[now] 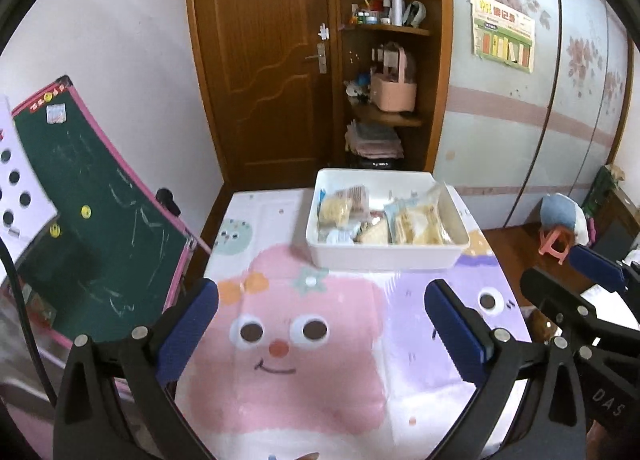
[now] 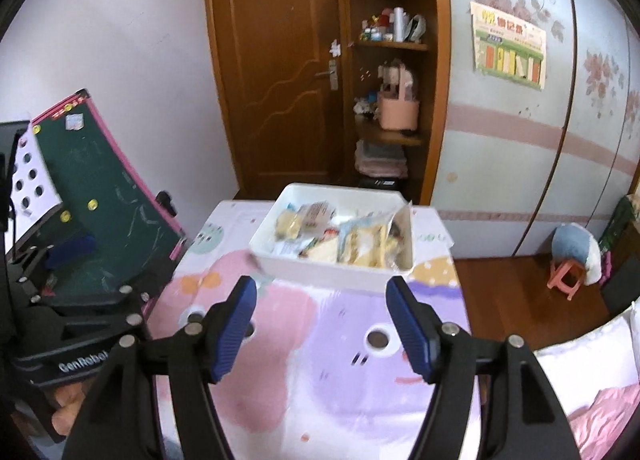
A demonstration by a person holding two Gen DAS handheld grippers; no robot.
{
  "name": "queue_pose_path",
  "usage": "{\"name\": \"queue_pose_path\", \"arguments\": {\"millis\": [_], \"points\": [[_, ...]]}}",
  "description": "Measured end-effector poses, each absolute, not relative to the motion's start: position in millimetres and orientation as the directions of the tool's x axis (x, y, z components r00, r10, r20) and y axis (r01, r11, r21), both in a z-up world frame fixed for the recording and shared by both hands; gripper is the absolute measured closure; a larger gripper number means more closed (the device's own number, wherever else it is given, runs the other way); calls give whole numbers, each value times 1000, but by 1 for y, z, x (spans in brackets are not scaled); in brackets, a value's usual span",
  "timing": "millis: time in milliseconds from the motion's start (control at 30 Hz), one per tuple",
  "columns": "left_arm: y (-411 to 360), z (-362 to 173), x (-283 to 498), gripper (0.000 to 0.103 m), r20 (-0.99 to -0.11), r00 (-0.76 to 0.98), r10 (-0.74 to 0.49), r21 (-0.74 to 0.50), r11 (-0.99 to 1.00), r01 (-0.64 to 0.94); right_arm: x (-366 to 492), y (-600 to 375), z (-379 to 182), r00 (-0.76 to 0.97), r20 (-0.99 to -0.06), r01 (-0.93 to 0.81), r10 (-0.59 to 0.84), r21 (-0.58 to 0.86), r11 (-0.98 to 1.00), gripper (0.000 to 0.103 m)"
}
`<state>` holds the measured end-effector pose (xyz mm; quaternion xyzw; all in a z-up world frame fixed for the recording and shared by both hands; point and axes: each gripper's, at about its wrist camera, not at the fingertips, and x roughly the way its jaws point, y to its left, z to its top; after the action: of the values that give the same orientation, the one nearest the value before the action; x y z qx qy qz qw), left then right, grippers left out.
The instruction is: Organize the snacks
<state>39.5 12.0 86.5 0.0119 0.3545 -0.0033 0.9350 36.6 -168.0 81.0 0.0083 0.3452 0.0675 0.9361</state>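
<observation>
A white rectangular bin [image 1: 384, 258] stands at the far end of the cartoon-print table [image 1: 304, 360]. It holds several snack packets [image 1: 416, 224], mostly yellow and pale blue. The bin also shows in the right wrist view [image 2: 320, 274] with the packets [image 2: 360, 246] inside. My left gripper [image 1: 320, 300] is open and empty, held above the table's pink cartoon face, short of the bin. My right gripper [image 2: 320, 296] is open and empty, just short of the bin's near wall. The right gripper also shows at the right edge of the left wrist view [image 1: 560, 272].
A green chalkboard with a pink frame [image 1: 92, 228] leans to the left of the table. A brown door [image 1: 264, 60] and open shelves [image 1: 384, 72] stand behind it. A small pink stool [image 2: 566, 278] stands on the wood floor to the right. A pink blanket [image 2: 600, 416] lies at lower right.
</observation>
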Motion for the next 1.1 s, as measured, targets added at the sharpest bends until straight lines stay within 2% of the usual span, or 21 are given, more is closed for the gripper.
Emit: {"name": "queue_pose_path", "arguments": {"millis": [233,400,467,567,867,1100], "points": [[27,74,-3,0,-682,731,-4,-27,999,-20,-5,-159,62,747,-650,-111,140,87,990,35],[31,56,-20,0,-728,686,10,-25,999,-41,-20,-157,37,699,-693,-99,176,151,984,35],[32,49,-23,0,-740,673,2,-35,998,-42,-23,-157,31,690,-709,-74,148,135,988,35],[30,42,-26,0,-750,661,12,-22,999,-42,-27,-159,25,674,-727,-50,134,136,989,28],[28,34,-21,0,-762,647,37,-2,998,-59,-35,-154,30,716,-692,-53,96,84,995,27],[30,32,-17,0,-761,647,43,12,999,-53,-28,-155,26,700,-707,-58,103,88,994,27]]}}
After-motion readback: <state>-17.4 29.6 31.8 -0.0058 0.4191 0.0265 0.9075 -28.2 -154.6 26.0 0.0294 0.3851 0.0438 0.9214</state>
